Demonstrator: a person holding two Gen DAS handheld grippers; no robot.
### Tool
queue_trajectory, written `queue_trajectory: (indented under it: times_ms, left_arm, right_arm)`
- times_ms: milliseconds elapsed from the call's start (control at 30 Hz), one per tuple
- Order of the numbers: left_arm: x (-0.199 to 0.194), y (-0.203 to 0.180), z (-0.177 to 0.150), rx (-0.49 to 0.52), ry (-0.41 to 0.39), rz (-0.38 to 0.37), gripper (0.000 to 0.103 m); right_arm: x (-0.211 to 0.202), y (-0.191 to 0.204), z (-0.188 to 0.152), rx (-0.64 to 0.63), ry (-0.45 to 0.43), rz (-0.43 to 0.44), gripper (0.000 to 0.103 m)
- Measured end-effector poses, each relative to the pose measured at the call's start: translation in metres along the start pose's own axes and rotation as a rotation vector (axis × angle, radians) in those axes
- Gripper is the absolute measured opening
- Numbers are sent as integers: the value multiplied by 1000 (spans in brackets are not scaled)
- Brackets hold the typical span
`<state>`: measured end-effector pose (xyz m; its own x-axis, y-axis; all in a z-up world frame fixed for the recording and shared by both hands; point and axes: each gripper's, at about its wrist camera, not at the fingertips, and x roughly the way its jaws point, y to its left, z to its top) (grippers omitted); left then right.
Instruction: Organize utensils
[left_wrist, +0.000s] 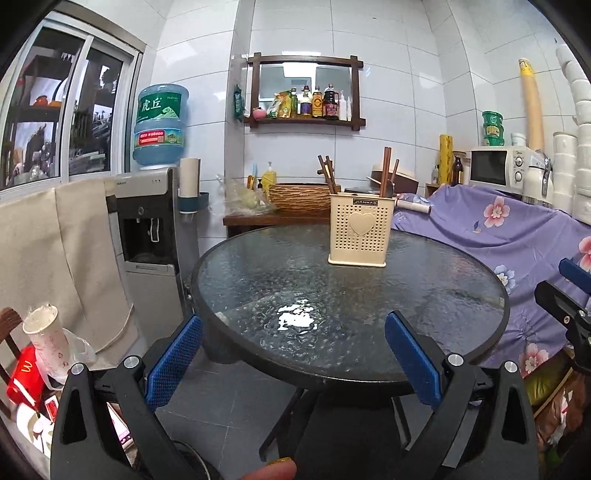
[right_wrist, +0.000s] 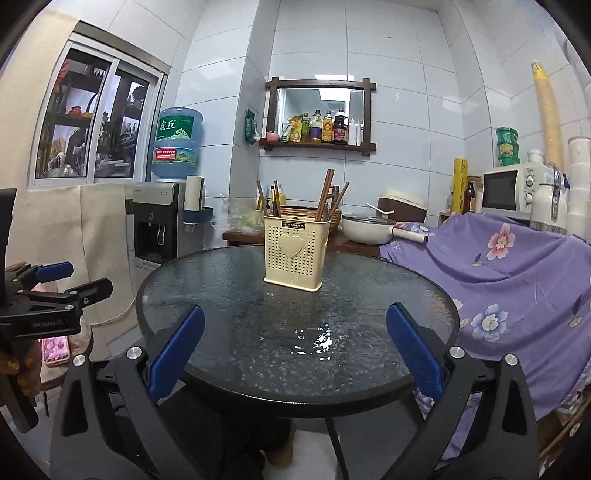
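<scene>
Standing upright near far edge of round glass table (right_wrist: 221, 295): cream utensil holder (right_wrist: 296, 253), brown chopsticks (right_wrist: 325, 195) inside. Left gripper (left_wrist: 293, 354) and right gripper (right_wrist: 295, 350) both spread wide, empty, near edge. Pot (right_wrist: 364, 229), wicker basket (left_wrist: 295, 195) behind; path unobstructed.

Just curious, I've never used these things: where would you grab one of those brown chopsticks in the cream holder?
Probably by the bare upper end of a chopstick, coming down from above: only that part sticks out of the cream holder, and it leans apart from its neighbours.
</scene>
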<state>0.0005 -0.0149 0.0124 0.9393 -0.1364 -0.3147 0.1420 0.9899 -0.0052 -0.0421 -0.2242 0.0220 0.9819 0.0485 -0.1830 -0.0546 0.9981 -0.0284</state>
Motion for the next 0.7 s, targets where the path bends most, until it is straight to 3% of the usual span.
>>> queue_trajectory:
  times_ms: [700]
  left_arm:
    - [4, -7, 5, 13, -8, -22, 96]
  right_arm:
    - [6, -15, 2, 55, 13, 18, 97]
